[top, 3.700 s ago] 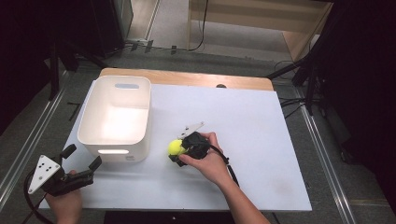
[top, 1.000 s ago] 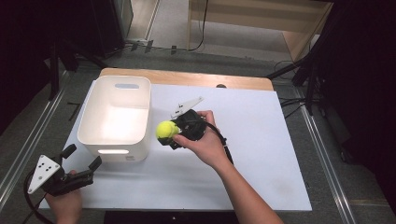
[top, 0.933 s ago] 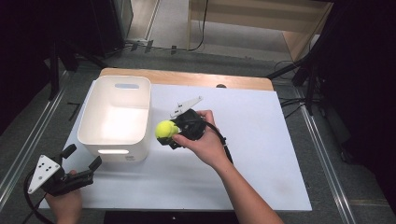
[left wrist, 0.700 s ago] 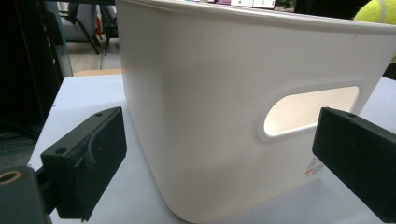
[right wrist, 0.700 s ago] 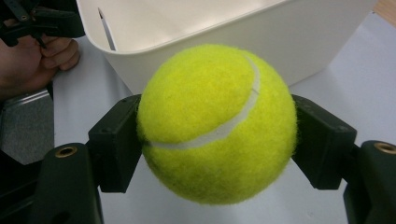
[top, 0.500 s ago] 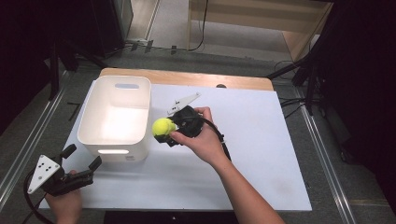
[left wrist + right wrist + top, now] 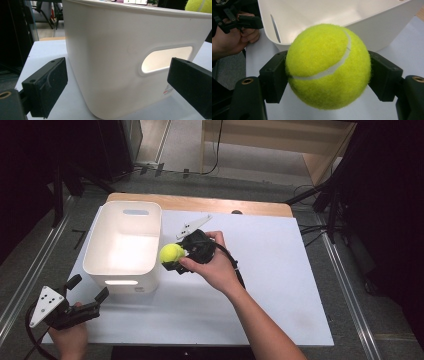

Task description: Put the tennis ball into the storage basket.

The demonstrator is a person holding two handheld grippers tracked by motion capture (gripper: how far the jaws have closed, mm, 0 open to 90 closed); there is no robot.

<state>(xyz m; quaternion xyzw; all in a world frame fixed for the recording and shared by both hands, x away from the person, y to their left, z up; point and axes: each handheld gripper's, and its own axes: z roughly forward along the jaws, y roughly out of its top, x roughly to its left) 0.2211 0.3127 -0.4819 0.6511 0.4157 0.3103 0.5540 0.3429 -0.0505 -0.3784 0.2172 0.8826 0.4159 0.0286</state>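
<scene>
A yellow-green tennis ball (image 7: pixel 171 253) (image 7: pixel 328 66) is clamped between the black jaws of my right gripper (image 7: pixel 176 258) (image 7: pixel 328 77), lifted off the table right beside the near right corner of the white plastic bin (image 7: pixel 123 244) (image 7: pixel 317 15). The bin's inside looks empty from above. My left gripper (image 7: pixel 89 289) (image 7: pixel 117 85) rests at the table's front left corner, open, facing the bin's near wall (image 7: pixel 125 50) and its handle slot (image 7: pixel 166 58). The top of the ball (image 7: pixel 200 5) peeks over the bin's rim in the left gripper view.
The white table top (image 7: pixel 280 270) spreads right of the bin, with a wooden strip (image 7: pixel 200 203) along its far edge. Metal rails (image 7: pixel 345 285) flank the table. Dark racks and cables stand on the floor behind.
My right gripper has carried the ball up off the table and leftward to the bin's right rim. The left gripper has stayed still.
</scene>
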